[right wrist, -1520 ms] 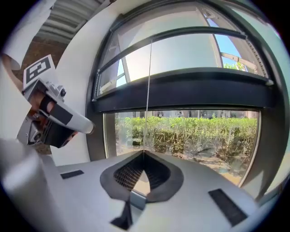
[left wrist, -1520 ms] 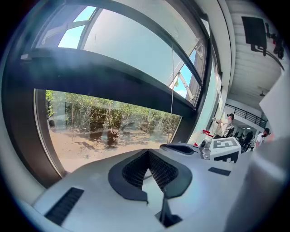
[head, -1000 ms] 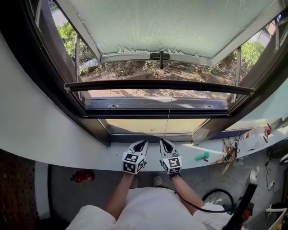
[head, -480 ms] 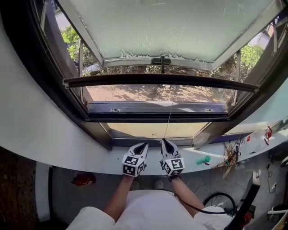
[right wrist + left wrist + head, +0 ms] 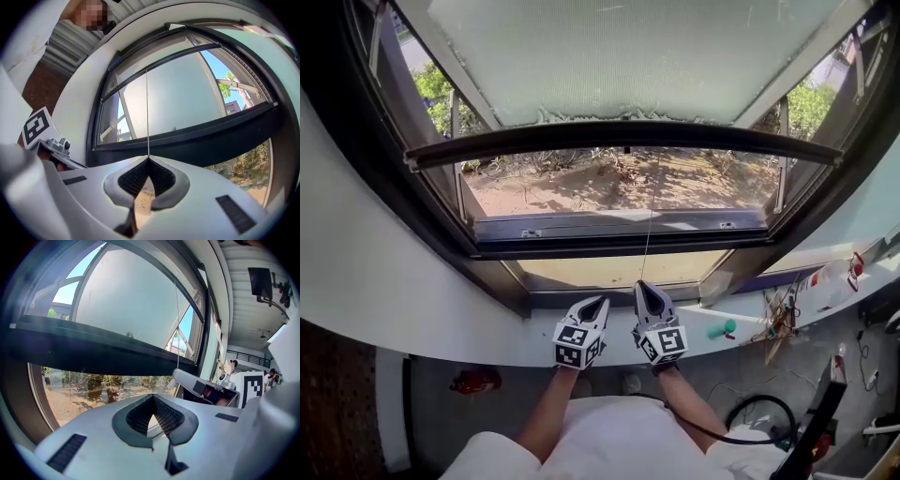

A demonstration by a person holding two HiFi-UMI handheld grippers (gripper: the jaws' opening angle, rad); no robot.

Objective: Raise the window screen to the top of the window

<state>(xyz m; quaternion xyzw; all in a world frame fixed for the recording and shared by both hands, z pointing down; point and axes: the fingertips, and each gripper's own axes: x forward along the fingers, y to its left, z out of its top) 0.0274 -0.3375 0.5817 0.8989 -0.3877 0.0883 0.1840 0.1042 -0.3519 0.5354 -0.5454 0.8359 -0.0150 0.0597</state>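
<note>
At the near edge of the head view, both forearms are extended over the white sill [image 5: 422,319]. The left hand-held gripper [image 5: 598,302] is held just beside the right one; its jaws are brought together and nothing is held between them. The right hand-held gripper [image 5: 643,285] is clamped with its jaws fully together on the thin pull cord [image 5: 649,225], which emerges from the jaw tips and runs straight up. Beyond the sill, the cord passes in front of the fixed dark transom [image 5: 619,246] and ends at the screen bar [image 5: 619,133], the dark rail spanning the opening from side to side. The bar is seen well above the transom, with bare ground [image 5: 581,192] and plants in clear sight beneath it. In the right gripper view, the bar [image 5: 159,71] is shown high in the opening but short of the upper frame, so a band is judged to remain. The greater part of the lift is therefore judged complete; the last part of the travel, and the release of the cord, are judged outstanding. Farthest out, the frosted pane [image 5: 628,56] is swung open outward.
</note>
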